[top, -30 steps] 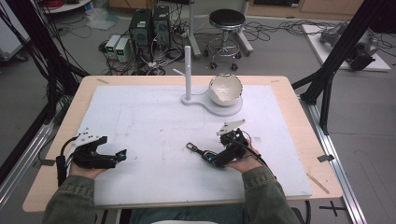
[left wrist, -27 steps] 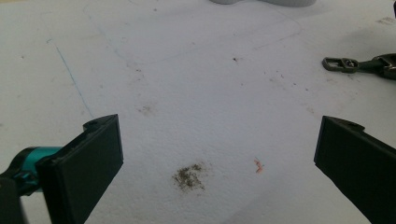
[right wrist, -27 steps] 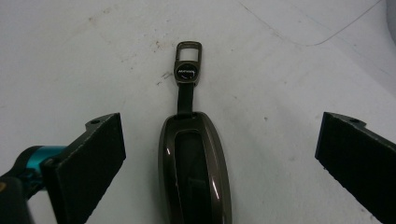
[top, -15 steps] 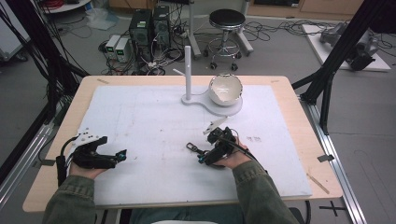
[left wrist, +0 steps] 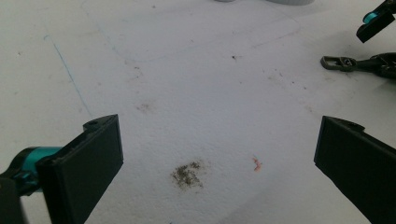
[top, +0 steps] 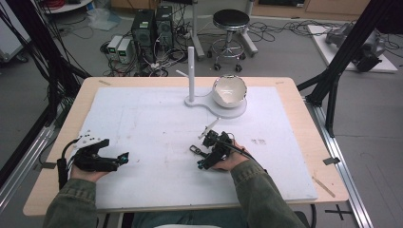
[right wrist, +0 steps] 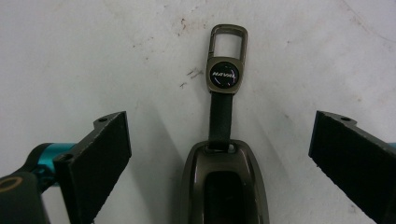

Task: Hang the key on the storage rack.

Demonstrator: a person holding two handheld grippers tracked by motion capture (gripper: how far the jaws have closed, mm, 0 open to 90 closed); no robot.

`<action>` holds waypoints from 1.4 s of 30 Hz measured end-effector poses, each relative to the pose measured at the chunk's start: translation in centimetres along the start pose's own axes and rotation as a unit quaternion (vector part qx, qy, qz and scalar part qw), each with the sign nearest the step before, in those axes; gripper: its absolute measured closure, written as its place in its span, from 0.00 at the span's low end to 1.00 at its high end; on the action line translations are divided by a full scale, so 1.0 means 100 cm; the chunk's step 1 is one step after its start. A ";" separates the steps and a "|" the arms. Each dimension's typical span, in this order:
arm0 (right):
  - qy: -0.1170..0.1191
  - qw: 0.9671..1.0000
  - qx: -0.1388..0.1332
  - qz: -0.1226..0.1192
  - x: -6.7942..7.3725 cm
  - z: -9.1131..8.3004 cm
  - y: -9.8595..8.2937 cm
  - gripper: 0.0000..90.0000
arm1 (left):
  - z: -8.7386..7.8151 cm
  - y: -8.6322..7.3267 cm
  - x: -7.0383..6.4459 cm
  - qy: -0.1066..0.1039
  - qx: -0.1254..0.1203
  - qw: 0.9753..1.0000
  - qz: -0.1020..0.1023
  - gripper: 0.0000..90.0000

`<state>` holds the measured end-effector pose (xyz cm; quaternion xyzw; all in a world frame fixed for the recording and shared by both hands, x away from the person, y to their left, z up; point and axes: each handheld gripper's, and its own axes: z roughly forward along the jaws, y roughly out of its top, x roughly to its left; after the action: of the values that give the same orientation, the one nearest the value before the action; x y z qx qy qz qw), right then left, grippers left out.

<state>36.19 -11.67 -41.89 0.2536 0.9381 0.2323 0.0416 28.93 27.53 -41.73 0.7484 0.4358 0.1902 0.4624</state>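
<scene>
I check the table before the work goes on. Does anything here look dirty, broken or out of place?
Nothing looks broken. The white mat is stained: a dark smudge and a small orange speck lie between the open jaws of the left gripper. The key fob lies flat and looks whole. The bowl sits tilted on its stand.

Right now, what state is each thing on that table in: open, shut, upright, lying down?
Left gripper: open, nothing between its jaws, low over the white mat.
Right gripper: open, jaws either side of the key case.
Key case: lying flat on the mat, strap and clip stretched out ahead, not gripped.
Bowl: tipped on its side on the stand's base.
Stand: post upright.
</scene>
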 end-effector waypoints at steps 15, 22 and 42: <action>0.010 0.999 0.018 -0.026 0.003 0.003 0.007 0.50 | 0.000 0.000 0.000 0.002 -0.003 1.000 0.000 0.02; -0.003 0.999 0.025 -0.021 0.003 0.005 0.009 0.63 | 0.000 0.000 0.000 0.001 -0.004 1.000 0.000 0.02; 0.003 0.999 0.038 -0.027 0.005 0.002 0.015 0.93 | 0.000 0.000 0.000 -0.002 -0.005 1.000 0.002 0.02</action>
<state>36.50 -10.16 -41.36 0.2286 0.9529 0.1964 0.0351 28.91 27.59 -41.75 0.7474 0.4325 0.1917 0.4664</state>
